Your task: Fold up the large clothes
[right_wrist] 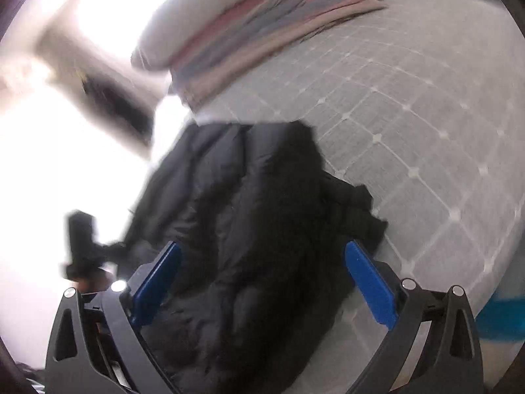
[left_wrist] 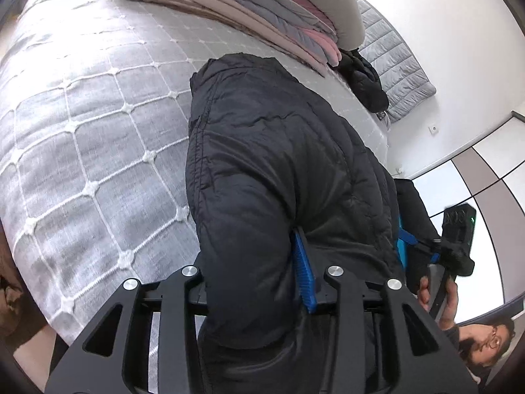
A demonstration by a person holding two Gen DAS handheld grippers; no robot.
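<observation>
Closest to the left wrist lens is the left claw (left_wrist: pixel 259 282), its black linkage filling the bottom of the view. The black puffer jacket (left_wrist: pixel 279 164) bulges up between its two sides: one blue pad (left_wrist: pixel 303 269) shows, pressed into the fabric, while the other is buried under it, so this claw looks to be pinching a thick fold of the jacket. From that pinch the jacket runs straight away from the claw, its long axis pointing up the quilted bed (left_wrist: pixel 98 115) toward the stack of folded blankets (left_wrist: pixel 229 6) at the far end.

The right claw (right_wrist: pixel 262 282) is spread wide in its own view. Its blue pads (right_wrist: pixel 370 282) stand well apart either side of the jacket (right_wrist: pixel 249 229), neither visibly pressing on it; the view is blurred, so contact cannot be ruled out. In the left wrist view the right claw (left_wrist: pixel 407 239) sits just beside the jacket's right edge, carried in a hand (left_wrist: pixel 439 298).

The jacket lies partly on the bed, with the near end raised in the left claw. The left claw already has the cloth, so my judgement is that the next move rests on the right one closing on the opposite edge, letting both carry the near end along the jacket's length.
</observation>
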